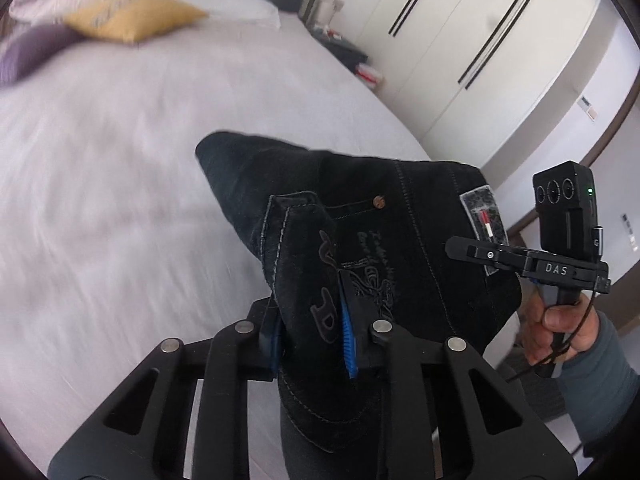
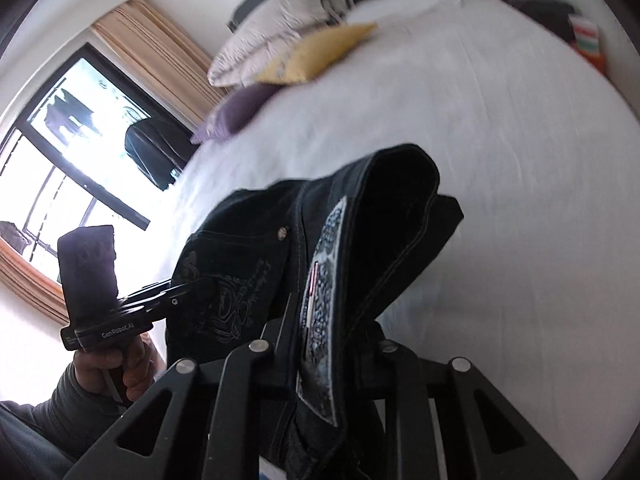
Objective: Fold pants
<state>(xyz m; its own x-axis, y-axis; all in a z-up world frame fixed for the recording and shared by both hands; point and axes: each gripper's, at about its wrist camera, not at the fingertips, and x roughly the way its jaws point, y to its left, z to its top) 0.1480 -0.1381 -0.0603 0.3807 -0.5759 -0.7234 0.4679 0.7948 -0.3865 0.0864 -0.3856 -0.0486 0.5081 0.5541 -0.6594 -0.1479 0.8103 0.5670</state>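
Note:
Black jeans hang bunched above the white bed, held at the waistband end. My left gripper is shut on the fabric beside the embroidered back pocket, with a blue pad pressed on the denim. To the right, a hand holds my right gripper, which pinches the waistband by the grey label patch. In the right wrist view the jeans drape between the jaws of my right gripper, shut on the patch edge. My left gripper grips the pocket side at the left.
Yellow, purple and white pillows lie at the head of the bed. A white wardrobe and a dark nightstand stand on one side of it. A window with curtains is on the other.

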